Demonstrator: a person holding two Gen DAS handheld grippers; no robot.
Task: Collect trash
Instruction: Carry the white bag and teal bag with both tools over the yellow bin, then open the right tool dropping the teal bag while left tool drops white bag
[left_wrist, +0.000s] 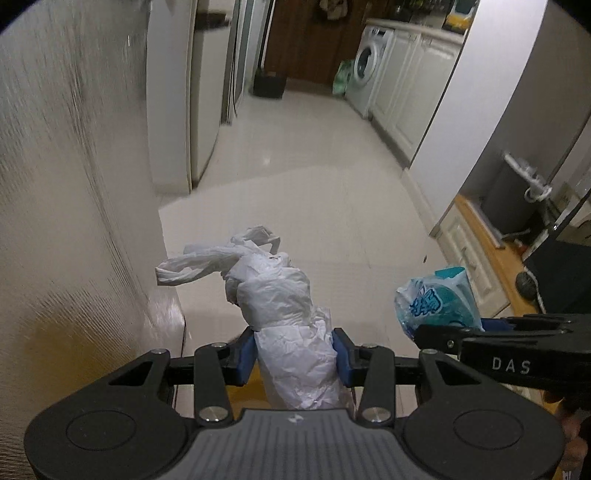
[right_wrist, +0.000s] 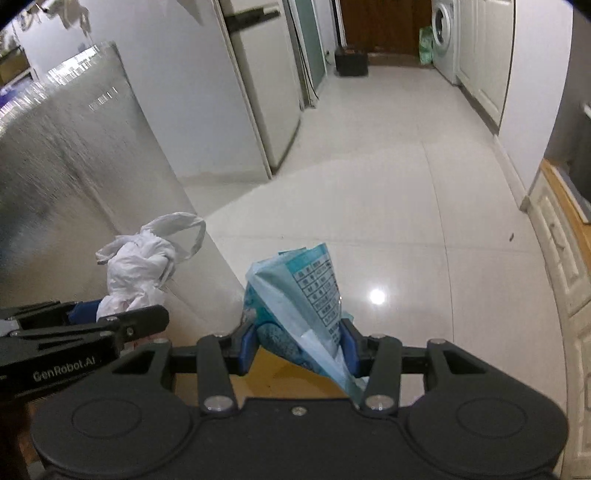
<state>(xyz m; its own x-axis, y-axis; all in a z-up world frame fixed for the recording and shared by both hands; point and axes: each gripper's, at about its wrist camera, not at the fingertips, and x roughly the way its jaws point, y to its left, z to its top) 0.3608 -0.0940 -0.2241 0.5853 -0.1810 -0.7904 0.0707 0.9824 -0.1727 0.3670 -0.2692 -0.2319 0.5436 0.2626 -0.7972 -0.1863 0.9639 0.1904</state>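
Observation:
My left gripper is shut on a crumpled white plastic bag, whose twisted handles stick out to the left, above the floor. In the right wrist view the same white bag and the left gripper appear at the lower left. My right gripper is shut on a teal and light-blue printed wrapper, which stands up between the blue pads. From the left wrist view that wrapper shows at the right, with the right gripper seen side-on beneath it.
A brushed-metal panel rises close on the left. Pale glossy floor tiles stretch ahead to a washing machine, white cabinets and a black bin. A wooden ledge and a grey bin stand at the right.

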